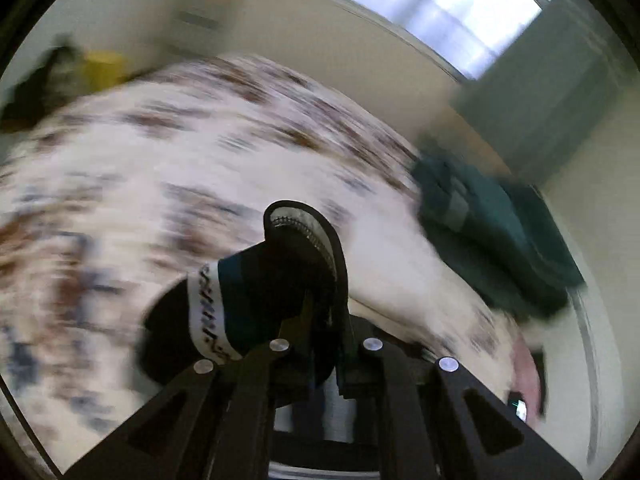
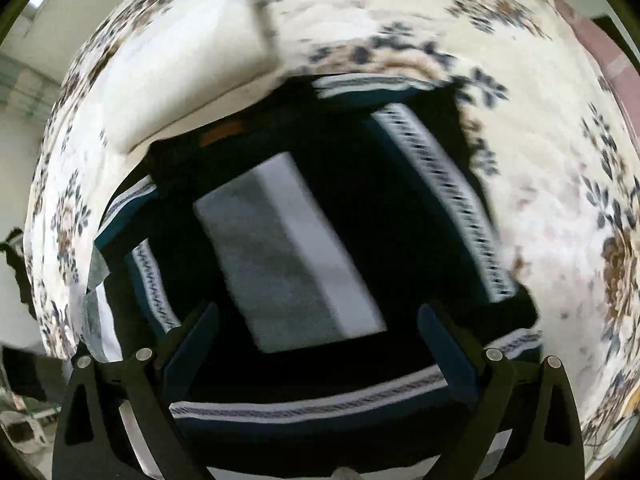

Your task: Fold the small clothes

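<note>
A dark garment (image 2: 360,208) with white patterned bands and a grey panel lies on the floral bedspread (image 2: 540,140), filling the middle of the right wrist view. My right gripper (image 2: 320,344) is open just above it, fingers spread wide on either side. My left gripper (image 1: 304,272) is shut on a part of the same dark garment (image 1: 208,312), black with a white patterned band and teal stripe, and holds it lifted above the bedspread (image 1: 160,168). Both views are motion-blurred.
A folded teal garment pile (image 1: 492,232) lies on the bed to the right in the left wrist view. A white folded cloth (image 2: 180,68) lies on the bed beyond the dark garment. A window (image 1: 440,4) and walls are behind.
</note>
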The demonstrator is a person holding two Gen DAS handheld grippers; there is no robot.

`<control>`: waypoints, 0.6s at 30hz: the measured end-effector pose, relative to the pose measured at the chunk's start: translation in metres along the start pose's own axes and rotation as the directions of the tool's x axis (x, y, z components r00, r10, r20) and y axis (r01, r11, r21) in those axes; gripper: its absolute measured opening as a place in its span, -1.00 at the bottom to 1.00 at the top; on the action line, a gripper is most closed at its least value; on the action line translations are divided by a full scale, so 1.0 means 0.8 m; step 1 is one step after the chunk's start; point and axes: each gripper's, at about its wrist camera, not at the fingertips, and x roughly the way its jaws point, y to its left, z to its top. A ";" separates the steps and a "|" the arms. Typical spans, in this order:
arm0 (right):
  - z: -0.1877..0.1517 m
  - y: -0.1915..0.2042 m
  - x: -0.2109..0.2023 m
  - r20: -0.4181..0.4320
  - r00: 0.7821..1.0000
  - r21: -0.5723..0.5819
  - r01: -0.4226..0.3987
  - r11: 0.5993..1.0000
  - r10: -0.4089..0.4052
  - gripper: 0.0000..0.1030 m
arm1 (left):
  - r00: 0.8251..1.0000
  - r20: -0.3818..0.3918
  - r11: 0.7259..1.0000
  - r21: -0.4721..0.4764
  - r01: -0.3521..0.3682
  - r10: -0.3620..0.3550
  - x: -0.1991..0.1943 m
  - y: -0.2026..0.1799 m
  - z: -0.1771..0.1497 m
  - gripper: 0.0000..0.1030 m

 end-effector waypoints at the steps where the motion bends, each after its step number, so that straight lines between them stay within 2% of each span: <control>1: 0.003 -0.017 -0.002 -0.003 1.000 0.016 0.002 1.000 -0.001 0.96 | 0.999 -0.038 0.999 0.026 0.038 -0.037 0.028 -0.036 -0.010 -0.91; 4: 0.005 -0.076 -0.008 -0.011 1.000 0.092 0.005 0.996 -0.004 0.96 | 0.976 -0.178 0.985 0.097 0.142 -0.123 0.118 -0.143 -0.057 -0.91; 7: 0.001 -0.134 -0.015 -0.023 1.000 0.168 0.010 0.986 -0.007 0.96 | 0.936 -0.318 0.962 0.167 0.214 -0.153 0.202 -0.243 -0.118 -0.90; 10: -0.003 -0.183 -0.019 -0.042 0.999 0.201 0.029 0.979 -0.021 0.96 | 0.898 -0.424 0.954 0.205 0.220 -0.116 0.254 -0.298 -0.166 -0.87; 12: -0.003 -0.212 -0.024 -0.051 0.998 0.212 0.044 0.976 -0.034 0.96 | 0.879 -0.476 0.953 0.259 0.159 -0.017 0.281 -0.321 -0.195 -0.83; 13: -0.004 -0.225 -0.026 -0.058 0.998 0.220 0.042 0.975 -0.030 0.96 | 0.876 -0.481 0.944 0.300 0.136 0.026 0.288 -0.327 -0.206 -0.71; 15: -0.002 -0.250 -0.034 -0.068 0.997 0.229 0.036 0.973 -0.021 0.96 | 0.880 -0.470 0.929 0.349 0.121 0.063 0.286 -0.326 -0.220 -0.03; 16: 0.000 -0.258 -0.038 -0.073 0.997 0.233 0.030 0.972 -0.013 0.96 | 0.883 -0.466 0.929 0.352 0.117 0.065 0.281 -0.320 -0.223 0.60; 17: 0.002 -0.266 -0.042 -0.080 0.997 0.237 0.020 0.971 -0.001 0.96 | 0.892 -0.443 0.927 0.365 0.083 0.095 0.268 -0.304 -0.227 0.76; 18: 0.005 -0.272 -0.049 -0.085 0.996 0.240 -0.001 0.971 0.021 0.96 | 0.896 -0.426 0.924 0.378 0.049 0.127 0.261 -0.294 -0.235 0.76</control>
